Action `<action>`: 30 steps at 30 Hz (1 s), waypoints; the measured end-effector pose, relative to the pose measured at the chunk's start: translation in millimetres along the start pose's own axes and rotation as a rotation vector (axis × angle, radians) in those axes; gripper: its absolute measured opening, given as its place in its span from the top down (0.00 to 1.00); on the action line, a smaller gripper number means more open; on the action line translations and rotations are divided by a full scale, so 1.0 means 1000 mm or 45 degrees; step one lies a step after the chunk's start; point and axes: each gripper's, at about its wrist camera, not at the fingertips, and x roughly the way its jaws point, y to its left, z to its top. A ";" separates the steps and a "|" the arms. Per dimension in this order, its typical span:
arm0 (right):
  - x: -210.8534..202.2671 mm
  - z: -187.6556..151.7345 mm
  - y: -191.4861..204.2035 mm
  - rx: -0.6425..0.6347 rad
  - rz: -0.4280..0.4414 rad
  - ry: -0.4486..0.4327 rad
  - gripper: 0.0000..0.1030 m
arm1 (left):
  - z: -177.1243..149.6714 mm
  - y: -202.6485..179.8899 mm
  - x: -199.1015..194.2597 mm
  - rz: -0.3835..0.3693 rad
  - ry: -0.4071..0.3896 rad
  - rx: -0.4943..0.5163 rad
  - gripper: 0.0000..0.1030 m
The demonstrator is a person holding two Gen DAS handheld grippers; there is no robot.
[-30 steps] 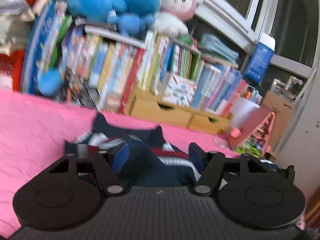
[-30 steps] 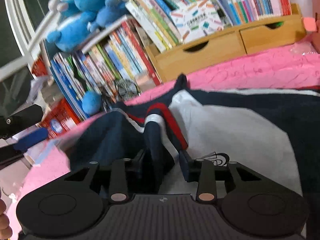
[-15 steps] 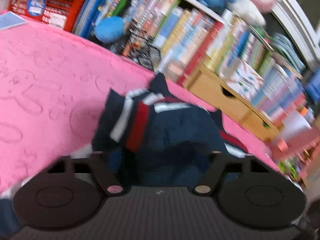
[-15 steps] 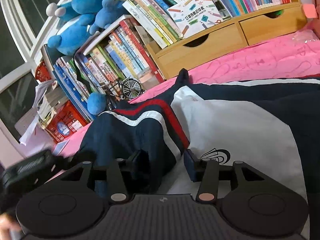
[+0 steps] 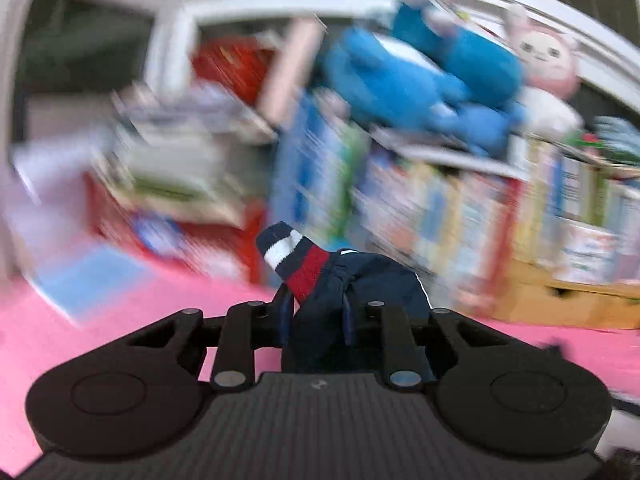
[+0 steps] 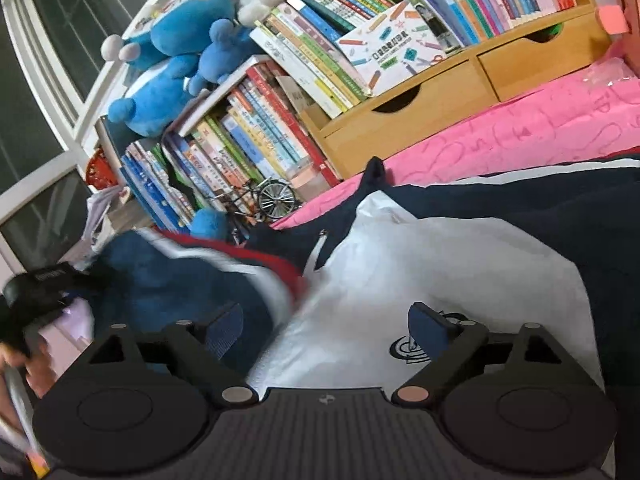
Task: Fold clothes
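A big pink blanket (image 6: 520, 136) covers the bed, and it fills the right wrist view from 1 o'clock to 3 o'clock. On it lies a jacket (image 6: 440, 264) that is dark blue and white, with red and white stripes. It takes up the middle of that view and runs off at 3 o'clock. A small round black mark sits on its white part. Behind the bed, from 9 o'clock to 1 o'clock, stand lots of books (image 6: 280, 120). Some books sit on a wooden box with 2 drawers (image 6: 440, 92). Blue stuffed toys (image 6: 168, 60) lie on top of the books at 11 o'clock, and a tiny toy bicycle (image 6: 268, 198) stands just beside the bed. The right claw (image 6: 326, 326) is at the bottom, and its jaws are opening wide over the white part of the jacket, pinching nothing. The left claw (image 5: 316, 312) is closing, and its jaws squeeze the jacket's sleeve (image 5: 348, 296). The striped cuff (image 5: 296, 256) sticks up past the tips toward 12 o'clock. The left wrist view is very blurry. In the right wrist view the left claw shows at 9 o'clock, with the blue sleeve bunched beside it.
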 end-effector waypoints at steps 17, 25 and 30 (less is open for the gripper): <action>0.009 0.000 0.003 -0.038 0.030 0.055 0.00 | 0.003 0.150 0.114 0.773 0.119 0.402 0.78; 0.010 0.001 0.002 -0.027 0.053 0.061 0.00 | -0.024 0.150 0.135 0.717 0.440 0.308 0.48; 0.010 0.001 0.002 -0.025 0.054 0.059 0.00 | -0.012 0.122 0.105 0.547 0.355 0.250 0.33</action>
